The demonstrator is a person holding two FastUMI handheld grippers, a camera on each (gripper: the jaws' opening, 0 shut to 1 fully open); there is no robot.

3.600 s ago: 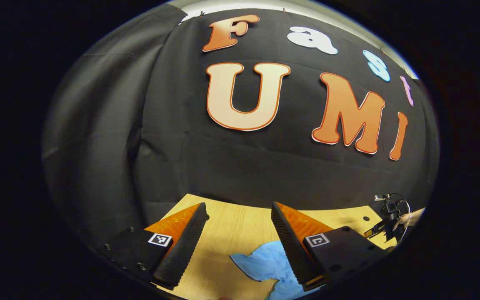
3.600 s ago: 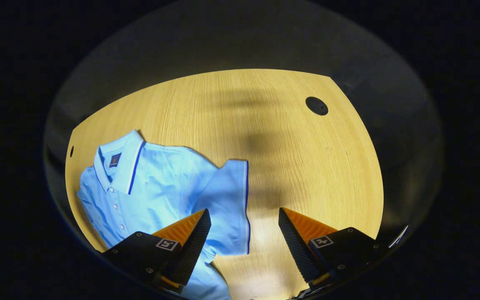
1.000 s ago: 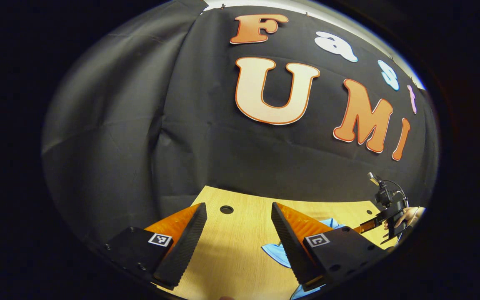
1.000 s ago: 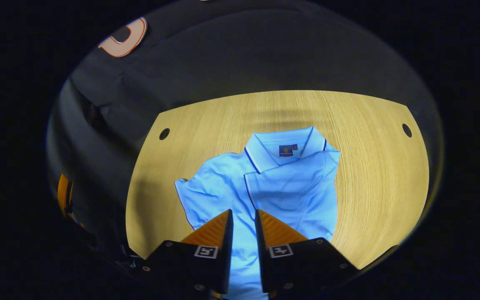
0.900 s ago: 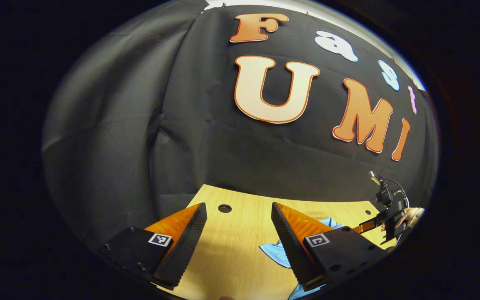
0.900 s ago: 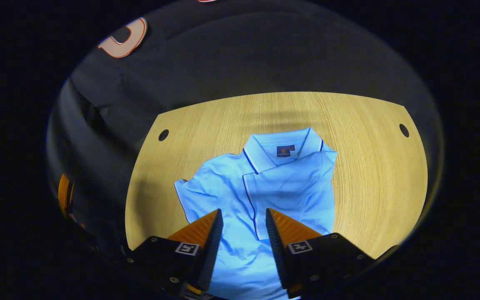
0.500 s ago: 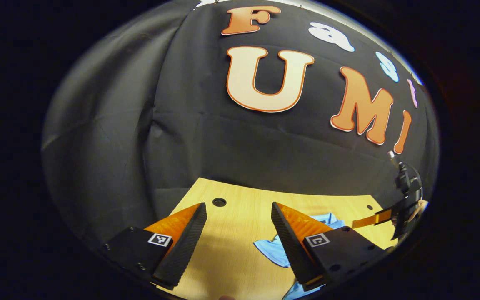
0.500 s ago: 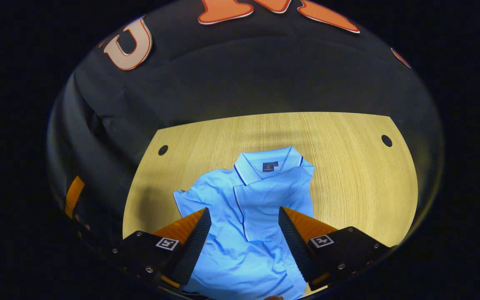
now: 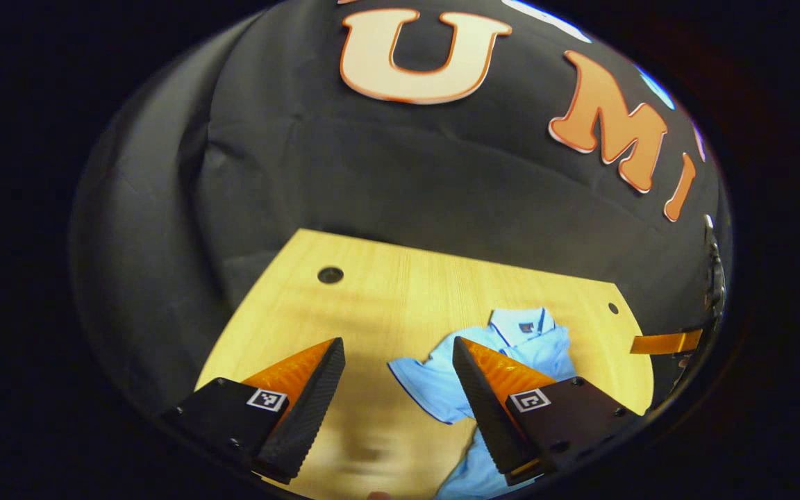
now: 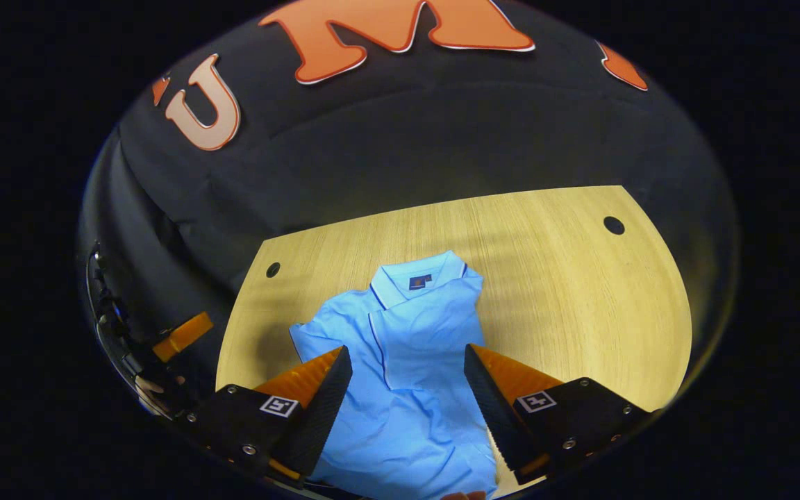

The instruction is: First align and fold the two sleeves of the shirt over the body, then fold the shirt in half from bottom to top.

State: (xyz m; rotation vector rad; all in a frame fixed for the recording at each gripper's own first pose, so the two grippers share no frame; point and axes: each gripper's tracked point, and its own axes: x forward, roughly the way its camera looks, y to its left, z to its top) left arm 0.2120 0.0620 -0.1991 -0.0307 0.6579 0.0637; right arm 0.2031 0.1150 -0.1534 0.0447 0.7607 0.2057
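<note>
A light blue polo shirt (image 10: 410,361) lies flat near the middle of a pale wooden worktop (image 10: 580,298), collar toward the far black cloth wall, with one sleeve (image 10: 421,333) folded over the body and the other sleeve (image 10: 317,337) spread out to the side. In the right gripper view, the right gripper (image 10: 407,389) hovers above the shirt's lower half, fingers apart and holding nothing. In the left gripper view, the left gripper (image 9: 396,378) hangs over bare worktop just beside the spread sleeve, fingers likewise apart and empty.
</note>
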